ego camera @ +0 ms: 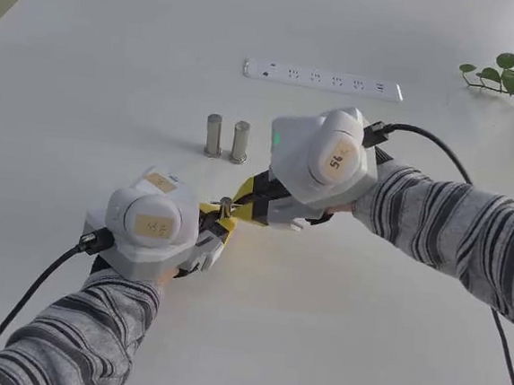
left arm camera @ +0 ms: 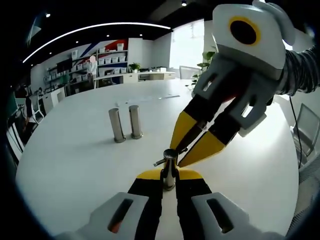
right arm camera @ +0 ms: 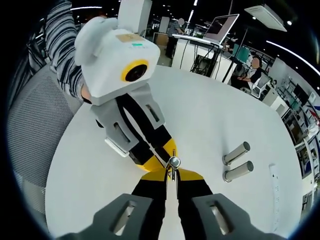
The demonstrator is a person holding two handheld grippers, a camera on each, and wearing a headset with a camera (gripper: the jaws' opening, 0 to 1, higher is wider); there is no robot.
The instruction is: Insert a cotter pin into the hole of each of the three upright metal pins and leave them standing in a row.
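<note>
left tongs [left arm camera: 169, 176] clamp metal pin [left arm camera: 170, 159]; right tongs [right arm camera: 173, 173] pinch cotter pin [left arm camera: 159, 162]

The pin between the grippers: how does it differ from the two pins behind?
The held pin is clamped in the left gripper; the two standing pins stand free on the table. The held pin has a cotter pin at its top, in the right gripper; theirs look bare. All are upright metal cylinders.

White table [ego camera: 116, 54] with two pins [ego camera: 213, 135], power strip [ego camera: 324, 79]
</note>
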